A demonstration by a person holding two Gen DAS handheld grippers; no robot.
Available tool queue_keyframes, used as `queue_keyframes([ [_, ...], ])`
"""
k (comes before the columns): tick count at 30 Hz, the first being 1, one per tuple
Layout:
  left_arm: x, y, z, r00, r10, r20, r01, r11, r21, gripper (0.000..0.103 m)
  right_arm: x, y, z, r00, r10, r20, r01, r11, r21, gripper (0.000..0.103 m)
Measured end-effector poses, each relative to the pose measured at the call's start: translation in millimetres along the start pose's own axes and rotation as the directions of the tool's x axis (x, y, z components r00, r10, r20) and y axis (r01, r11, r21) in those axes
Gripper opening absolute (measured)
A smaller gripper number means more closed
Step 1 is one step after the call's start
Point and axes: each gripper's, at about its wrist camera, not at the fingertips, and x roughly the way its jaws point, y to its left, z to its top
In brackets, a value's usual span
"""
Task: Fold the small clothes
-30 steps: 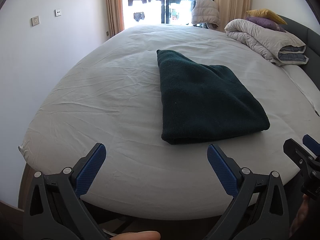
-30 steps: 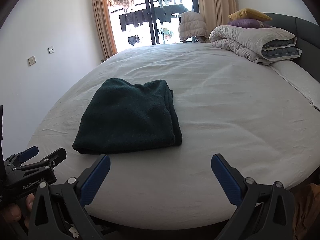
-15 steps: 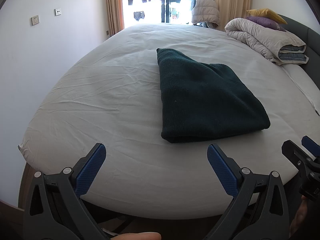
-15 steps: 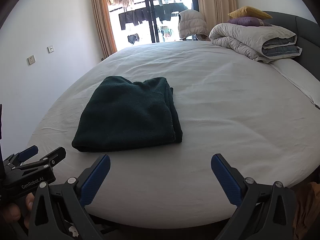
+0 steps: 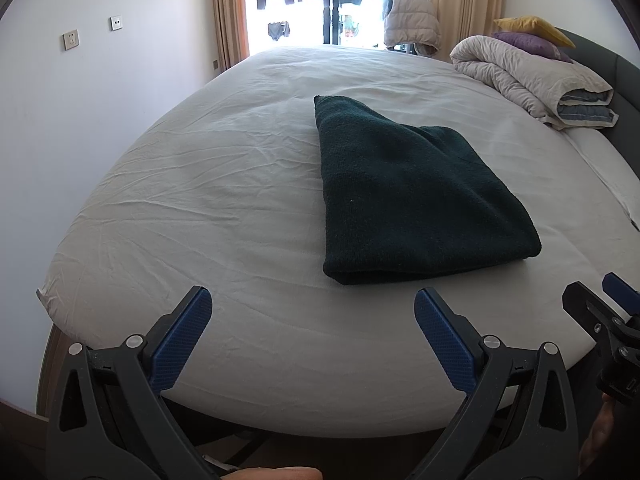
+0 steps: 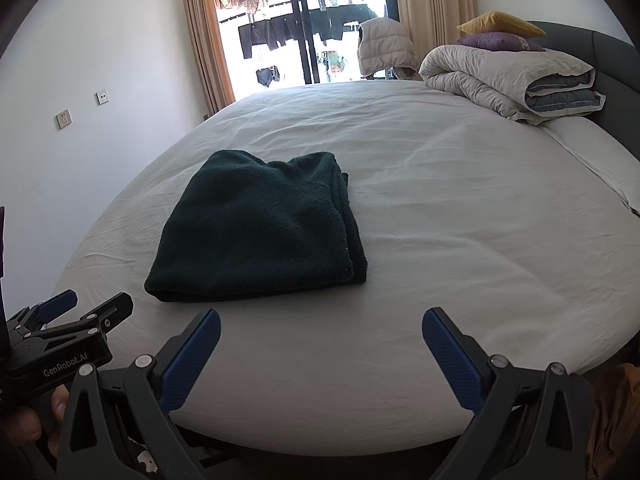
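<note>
The dark green garment (image 5: 416,196) lies folded on the white bed (image 5: 224,208), long axis running toward the window. From my left gripper (image 5: 312,312) it sits at one o'clock; from my right gripper (image 6: 320,332) at eleven. Both are spread wide, empty, about equally near.

**Room contents, non-task items**

A bed (image 5: 248,208) with a wrinkled white sheet fills most of both views. At its far right, a rolled grey duvet (image 6: 508,76) lies against a dark headboard (image 6: 612,76). A purple cushion (image 6: 496,41) rests on the duvet, with a yellow cushion (image 6: 500,24) on top. A pale padded jacket (image 6: 386,46) hangs beyond the bed, possibly over a chair. Beige curtains (image 6: 206,44) frame a glass door; laundry (image 6: 304,26) hangs outside. Two wall sockets (image 5: 71,39) sit on the left wall.
</note>
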Motion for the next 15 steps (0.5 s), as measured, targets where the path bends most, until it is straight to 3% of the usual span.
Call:
queue_keyframes([
  [15,2.5,0.0,-3.4,1.000,0.004,-0.002,-0.004,1.000,0.000,0.103,1.4,-0.7,-2.4,1.000,0.004,-0.008,-0.004,1.000,0.009,0.103],
])
